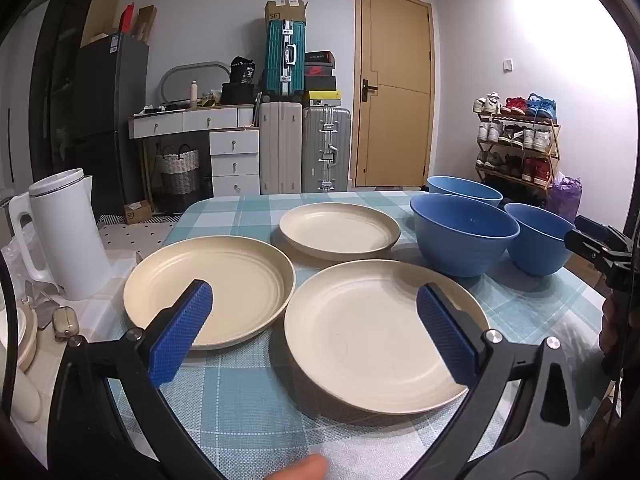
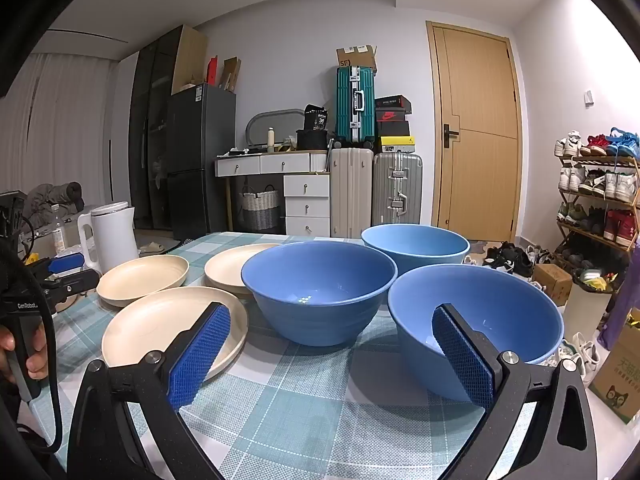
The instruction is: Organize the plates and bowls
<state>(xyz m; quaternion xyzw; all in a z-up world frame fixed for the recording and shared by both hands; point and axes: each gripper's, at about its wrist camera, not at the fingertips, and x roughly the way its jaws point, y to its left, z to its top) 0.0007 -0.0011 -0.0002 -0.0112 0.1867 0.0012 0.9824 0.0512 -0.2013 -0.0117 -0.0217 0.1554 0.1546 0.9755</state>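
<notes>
Three round cream plates and three blue bowls sit on a desk (image 1: 256,420) covered by a woven cloth checked in teal, pale blue and white. The plates are shallow and matte, with faint concentric rings pressed into their wells and low raised rims. The near plate (image 1: 376,336) lies toward the right, the left plate (image 1: 212,288) lies just beside it with their rims nearly touching, and the far plate (image 1: 340,230) sits behind both.

The bowls are deep and smooth, with rounded walls and a slight sheen inside. The middle bowl (image 2: 320,292) stands just right of the plates, the near bowl (image 2: 480,320) is close beside it on the right, and the far bowl (image 2: 416,242) stands behind them at the desk's far edge.

The left tongs (image 1: 316,332) hover above the near plate, spread wide with nothing between them. Their pads (image 1: 180,336) are flat blue rectangles with a fine knobbly grid, set on black arms with silver bolts. The right tongs (image 2: 332,352) are likewise wide apart and empty, one pad over the near bowl's rim and the other over a plate's edge. A smooth white electric kettle (image 1: 68,236) with a looped handle stands to the left of the plates.
</notes>
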